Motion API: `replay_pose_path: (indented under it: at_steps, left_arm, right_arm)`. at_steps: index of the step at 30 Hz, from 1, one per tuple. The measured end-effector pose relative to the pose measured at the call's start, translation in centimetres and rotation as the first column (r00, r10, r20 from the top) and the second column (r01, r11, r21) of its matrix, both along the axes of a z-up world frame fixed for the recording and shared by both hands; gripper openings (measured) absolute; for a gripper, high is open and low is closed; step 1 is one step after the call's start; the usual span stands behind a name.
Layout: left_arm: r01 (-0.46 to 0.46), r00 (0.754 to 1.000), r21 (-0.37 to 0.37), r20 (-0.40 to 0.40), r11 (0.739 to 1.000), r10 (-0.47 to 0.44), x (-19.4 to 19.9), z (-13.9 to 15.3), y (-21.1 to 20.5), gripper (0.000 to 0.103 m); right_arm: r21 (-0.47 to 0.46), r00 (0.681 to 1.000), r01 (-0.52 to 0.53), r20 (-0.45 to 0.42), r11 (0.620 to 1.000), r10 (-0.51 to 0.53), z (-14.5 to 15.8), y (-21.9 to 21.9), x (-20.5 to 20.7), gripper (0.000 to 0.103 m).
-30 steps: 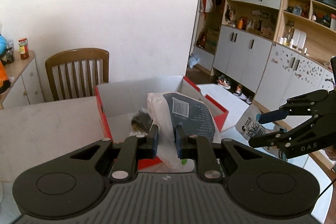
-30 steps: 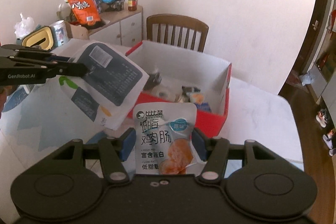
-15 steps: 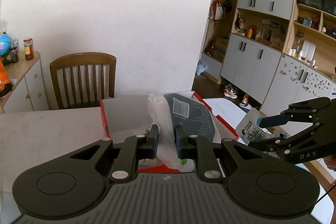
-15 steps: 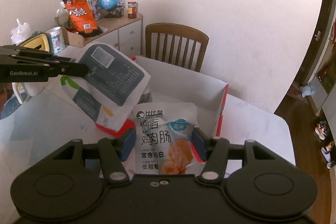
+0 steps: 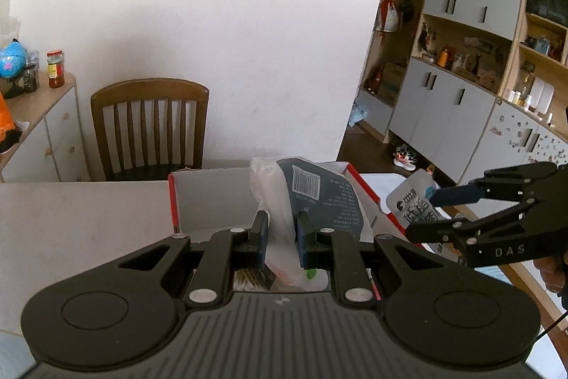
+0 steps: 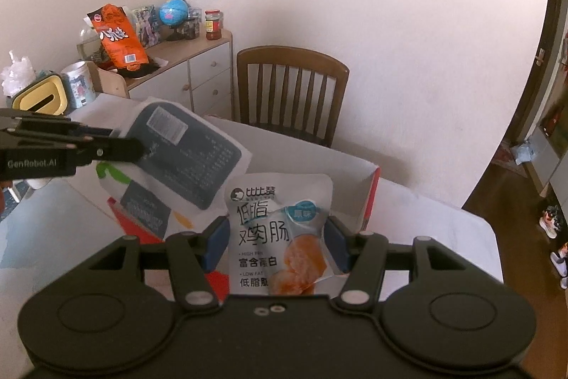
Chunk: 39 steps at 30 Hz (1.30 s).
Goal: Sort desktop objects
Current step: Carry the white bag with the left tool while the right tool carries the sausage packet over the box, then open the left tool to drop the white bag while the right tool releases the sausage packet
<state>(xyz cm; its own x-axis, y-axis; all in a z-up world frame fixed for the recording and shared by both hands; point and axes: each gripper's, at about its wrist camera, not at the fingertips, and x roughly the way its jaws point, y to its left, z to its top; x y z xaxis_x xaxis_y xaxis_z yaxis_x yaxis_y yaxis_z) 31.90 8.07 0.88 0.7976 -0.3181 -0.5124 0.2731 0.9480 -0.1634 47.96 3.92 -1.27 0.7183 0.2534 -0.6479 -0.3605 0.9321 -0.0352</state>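
Bare table [image 5: 78, 219] lies open left of the red box [image 5: 173, 201]; more clear top to its right [image 6: 436, 229]. Box walls stand up ahead. Chair [image 6: 291, 95] blocks the far edge. Cluttered cabinet [image 6: 198, 66] crowds the far left corner.

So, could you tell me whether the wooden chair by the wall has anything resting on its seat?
No, the chair seat looks bare in the left wrist view.

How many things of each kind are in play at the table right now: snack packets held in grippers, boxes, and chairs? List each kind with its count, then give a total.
Snack packets held: 2, the dark-label white packet in the left gripper and the chicken sausage pouch in the right gripper
Boxes: 1, the red-edged box
Chairs: 1, the wooden chair
Total: 4
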Motion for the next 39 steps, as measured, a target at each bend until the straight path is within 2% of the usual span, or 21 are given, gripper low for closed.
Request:
replay_pose_path:
  at_steps: [20,29,39]
  left_arm:
    - [-0.054,0.996,0.055,-0.072,0.997,0.058,5.2,-4.3,-0.3,0.016]
    - [-0.026,0.995,0.086,-0.098,0.996,0.034,6.1,-6.0,-1.0,0.015]
    - [0.012,0.991,0.172,-0.13,0.985,0.01,6.1,-7.1,-2.4,0.015]
  right_arm:
    - [-0.009,0.996,0.027,-0.082,1.0,-0.028,-5.0,0.4,5.8,0.058]
    - [-0.029,0.992,0.041,-0.12,0.999,-0.044,-7.0,0.6,6.6,0.058]
    - [-0.056,0.986,0.061,-0.152,0.997,-0.069,-9.0,1.2,8.0,0.058]
